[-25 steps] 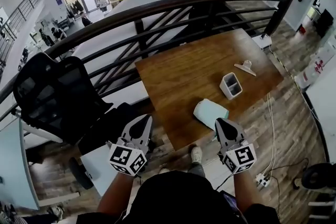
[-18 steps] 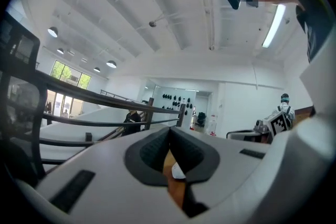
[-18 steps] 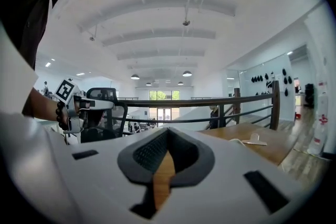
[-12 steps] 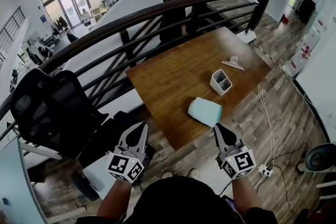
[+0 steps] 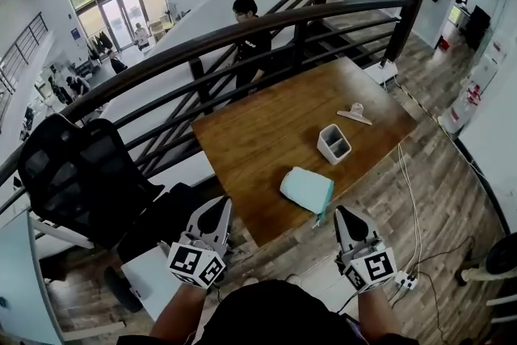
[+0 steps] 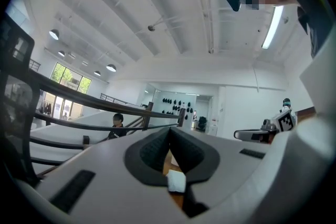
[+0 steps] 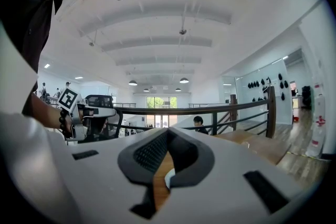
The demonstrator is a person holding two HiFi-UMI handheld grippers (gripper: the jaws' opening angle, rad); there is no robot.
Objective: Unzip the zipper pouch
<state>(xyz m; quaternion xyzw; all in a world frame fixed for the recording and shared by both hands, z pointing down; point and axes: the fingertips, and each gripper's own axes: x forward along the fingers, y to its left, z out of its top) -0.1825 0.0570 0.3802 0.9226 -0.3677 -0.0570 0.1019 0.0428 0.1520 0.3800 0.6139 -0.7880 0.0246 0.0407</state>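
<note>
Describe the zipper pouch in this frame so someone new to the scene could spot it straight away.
Find the brown wooden table beside the dark curved railing. Three things lie on it; the pouch sits at its near edge. It is the only soft, pale mint item, unlike the upright white box and the flat white piece farther back.

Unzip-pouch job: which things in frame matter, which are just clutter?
Job:
- zipper pouch, light teal, near the table edge
- left gripper, shut, empty
- right gripper, shut, empty

Lying about:
- white two-compartment holder
- white clip-like item
- black office chair
- power strip on the floor
</note>
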